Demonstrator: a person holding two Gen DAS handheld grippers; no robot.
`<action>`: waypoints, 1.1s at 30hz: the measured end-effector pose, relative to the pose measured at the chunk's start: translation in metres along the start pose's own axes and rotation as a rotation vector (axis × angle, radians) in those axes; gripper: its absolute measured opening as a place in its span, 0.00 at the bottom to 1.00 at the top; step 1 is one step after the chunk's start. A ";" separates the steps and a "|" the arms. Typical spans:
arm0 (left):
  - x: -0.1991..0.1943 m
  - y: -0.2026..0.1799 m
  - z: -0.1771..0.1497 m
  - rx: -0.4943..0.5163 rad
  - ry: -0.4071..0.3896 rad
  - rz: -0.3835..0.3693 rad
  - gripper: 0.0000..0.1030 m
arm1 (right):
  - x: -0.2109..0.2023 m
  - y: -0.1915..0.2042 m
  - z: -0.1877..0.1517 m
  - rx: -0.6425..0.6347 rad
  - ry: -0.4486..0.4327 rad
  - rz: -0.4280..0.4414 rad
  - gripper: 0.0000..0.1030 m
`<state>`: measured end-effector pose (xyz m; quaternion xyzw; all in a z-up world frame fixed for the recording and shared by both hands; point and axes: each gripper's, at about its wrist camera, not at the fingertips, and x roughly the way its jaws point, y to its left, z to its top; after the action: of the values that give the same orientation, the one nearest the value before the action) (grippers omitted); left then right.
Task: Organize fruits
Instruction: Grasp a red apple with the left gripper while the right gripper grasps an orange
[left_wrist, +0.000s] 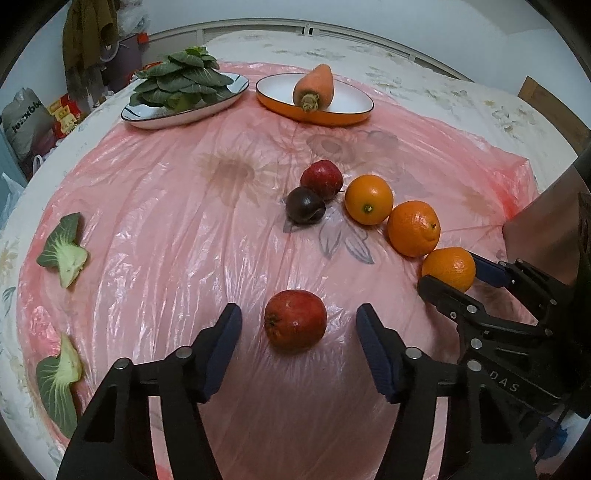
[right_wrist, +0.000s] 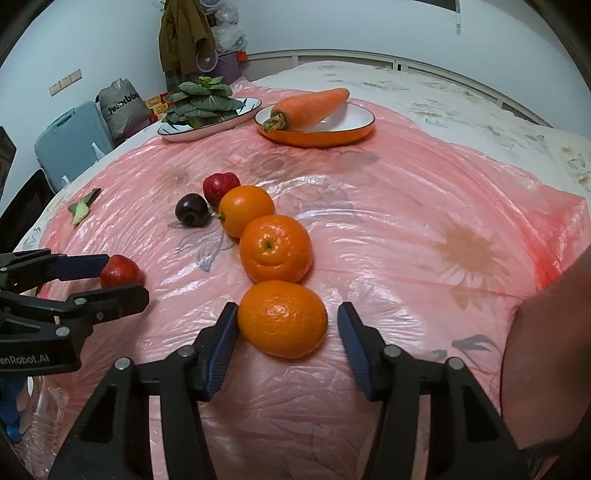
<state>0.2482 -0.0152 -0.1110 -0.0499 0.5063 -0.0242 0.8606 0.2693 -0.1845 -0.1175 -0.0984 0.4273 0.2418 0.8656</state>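
Both tools stand with jaws apart. The left tool brackets the red apple, dead ahead on the pink sheet. The right tool straddles the nearest orange, its left pad touching, end of a row of 3.

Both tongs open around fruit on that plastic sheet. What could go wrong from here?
1. The near orange touches the left pad of the right tongs only; closing may nudge it into the next orange, which sits close behind.
2. The red fruit is round on a wrinkled, slick plastic sheet; it may roll as the left tongs close.
3. The two tongs work close together and may collide.
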 end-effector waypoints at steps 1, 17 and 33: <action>0.001 0.000 0.001 0.002 0.004 -0.001 0.53 | 0.000 0.000 0.000 -0.002 0.001 0.001 0.74; 0.005 0.013 0.005 -0.012 0.013 -0.028 0.27 | -0.005 0.001 -0.003 -0.003 0.006 0.010 0.53; -0.036 0.014 -0.005 -0.010 -0.040 -0.007 0.27 | -0.056 0.005 -0.027 0.038 -0.025 -0.005 0.52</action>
<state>0.2259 0.0016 -0.0835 -0.0561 0.4889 -0.0235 0.8702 0.2191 -0.2096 -0.0897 -0.0800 0.4209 0.2329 0.8731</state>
